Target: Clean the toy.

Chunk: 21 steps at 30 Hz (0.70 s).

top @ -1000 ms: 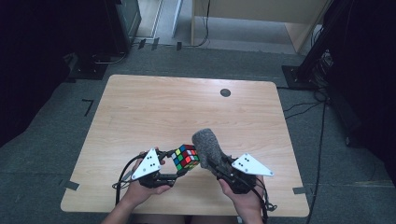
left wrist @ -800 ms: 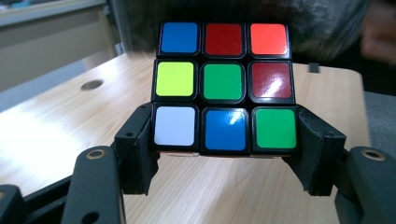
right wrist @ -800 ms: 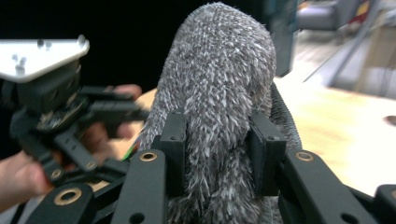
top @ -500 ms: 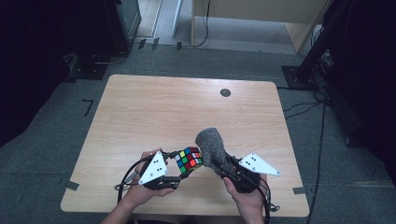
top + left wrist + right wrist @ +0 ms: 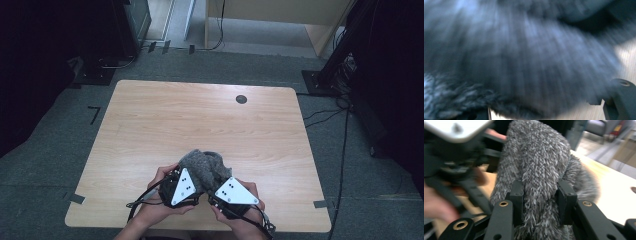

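Right gripper [image 5: 541, 195] clamped on fuzzy cloth [image 5: 202, 167] at near table [image 5: 150, 125] edge, draped over left gripper [image 5: 176, 184], whose jaws are shut under it, contents hidden.

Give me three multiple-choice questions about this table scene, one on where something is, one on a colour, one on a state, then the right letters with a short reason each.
1. Where on the table is the small dark round spot?
A. Near the far edge, right of the middle
B. At the near left corner
C. Under the hands

2. What colour is the fuzzy cloth?
A. Bright red
B. Grey
C. Yellow

3. How does the right gripper stand to the cloth?
A. Jaws wide open, well clear of it
B. Lying on the table away from it
C. Jaws closed on it

Answers:
1 A, the high view shows the spot by the far edge, right of centre.
2 B, its pile looks grey in all three views.
3 C, the right gripper view shows both pads pressed into the pile.
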Tool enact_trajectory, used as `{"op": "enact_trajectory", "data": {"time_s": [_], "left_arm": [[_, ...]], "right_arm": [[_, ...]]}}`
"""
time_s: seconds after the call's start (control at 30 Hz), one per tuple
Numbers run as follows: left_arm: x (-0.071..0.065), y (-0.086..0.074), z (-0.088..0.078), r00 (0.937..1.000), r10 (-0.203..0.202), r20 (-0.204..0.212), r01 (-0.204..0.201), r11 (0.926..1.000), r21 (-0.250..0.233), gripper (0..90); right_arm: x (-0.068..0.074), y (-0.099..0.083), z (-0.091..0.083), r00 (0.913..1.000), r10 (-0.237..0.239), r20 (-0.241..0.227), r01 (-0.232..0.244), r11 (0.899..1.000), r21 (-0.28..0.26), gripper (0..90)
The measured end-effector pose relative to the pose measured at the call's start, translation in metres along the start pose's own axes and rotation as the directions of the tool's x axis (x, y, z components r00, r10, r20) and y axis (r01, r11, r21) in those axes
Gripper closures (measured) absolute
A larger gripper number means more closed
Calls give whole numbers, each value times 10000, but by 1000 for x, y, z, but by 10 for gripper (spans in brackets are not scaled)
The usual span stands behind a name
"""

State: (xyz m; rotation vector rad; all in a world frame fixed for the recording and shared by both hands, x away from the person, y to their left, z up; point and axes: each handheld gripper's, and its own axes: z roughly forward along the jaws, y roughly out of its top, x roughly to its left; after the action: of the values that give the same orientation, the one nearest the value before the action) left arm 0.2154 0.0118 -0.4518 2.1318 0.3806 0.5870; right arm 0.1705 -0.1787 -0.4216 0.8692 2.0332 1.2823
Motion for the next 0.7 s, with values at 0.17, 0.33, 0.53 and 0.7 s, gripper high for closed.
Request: {"op": "enact_trajectory", "data": {"time_s": [0.17, 0.33, 0.53, 0.7], "left_arm": [[8, -7, -7, 9989, -409, -239, 407, 9991, -97, 347], [6, -9, -8, 9989, -367, -286, 369, 9993, 54, 347], [5, -12, -13, 9983, -315, -488, 318, 9995, 48, 346], [8, -14, -17, 9971, -551, -524, 548, 9985, -70, 347]], "right_arm": [[-19, -1, -2, 9913, 827, 1023, -832, 9965, 6, 650], [4, 10, 2, 9901, 562, -1288, -618, 9973, -397, 637], [-14, 3, 11, 9955, 938, 117, -940, 9953, 241, 638], [-17, 9, -1, 9943, 789, 714, -773, 9967, -246, 633]]}}
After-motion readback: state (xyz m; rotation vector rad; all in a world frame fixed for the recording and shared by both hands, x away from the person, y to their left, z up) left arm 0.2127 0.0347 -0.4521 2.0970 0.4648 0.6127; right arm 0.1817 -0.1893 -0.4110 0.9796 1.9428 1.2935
